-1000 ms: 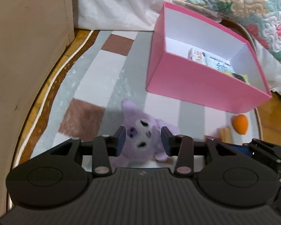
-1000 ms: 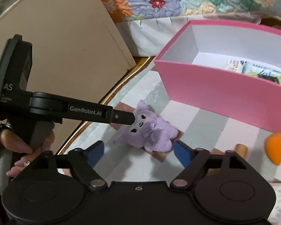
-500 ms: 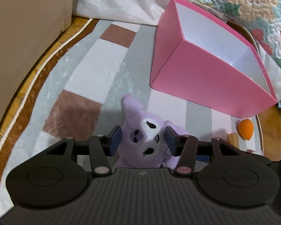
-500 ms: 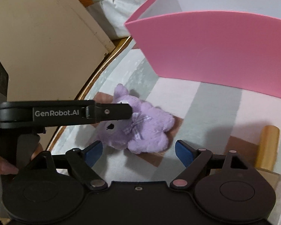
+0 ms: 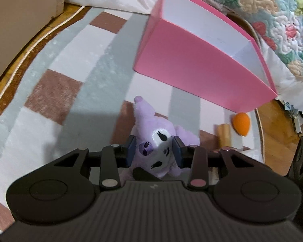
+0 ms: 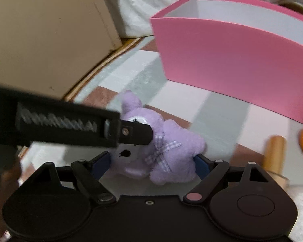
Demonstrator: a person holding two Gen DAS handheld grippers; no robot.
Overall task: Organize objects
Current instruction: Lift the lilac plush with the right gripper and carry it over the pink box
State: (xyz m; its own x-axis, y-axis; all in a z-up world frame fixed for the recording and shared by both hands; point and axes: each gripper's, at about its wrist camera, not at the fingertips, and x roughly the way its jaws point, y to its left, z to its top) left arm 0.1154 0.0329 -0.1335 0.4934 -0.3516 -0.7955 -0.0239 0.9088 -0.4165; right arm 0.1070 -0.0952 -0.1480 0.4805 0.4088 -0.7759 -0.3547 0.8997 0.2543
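A purple plush toy (image 5: 145,119) lies on a checked rug (image 5: 50,92) in front of a pink open box (image 5: 192,60). My left gripper (image 5: 154,150) is low over it, its jaws closing, and both blue pads touch the sides of the toy's head. In the right wrist view, one of the left gripper's fingers (image 6: 135,134) crosses the face of the plush toy (image 6: 177,141). My right gripper (image 6: 152,166) straddles the toy's body with wide jaws that are narrowing slightly; its pads sit beside the toy without squeezing it. The inside of the pink box (image 6: 232,60) is hidden.
An orange egg-shaped sponge (image 5: 241,124) and a wooden cylinder (image 5: 224,135) lie on the rug right of the toy. A beige cabinet (image 6: 40,30) stands at the left. A floral quilt (image 5: 272,10) and white sheet hang behind the box.
Both grippers have sunk toward the plush toy. The left jaws widened, then narrowed onto its head. The right jaws now flank its body. The box's contents have dropped out of sight.
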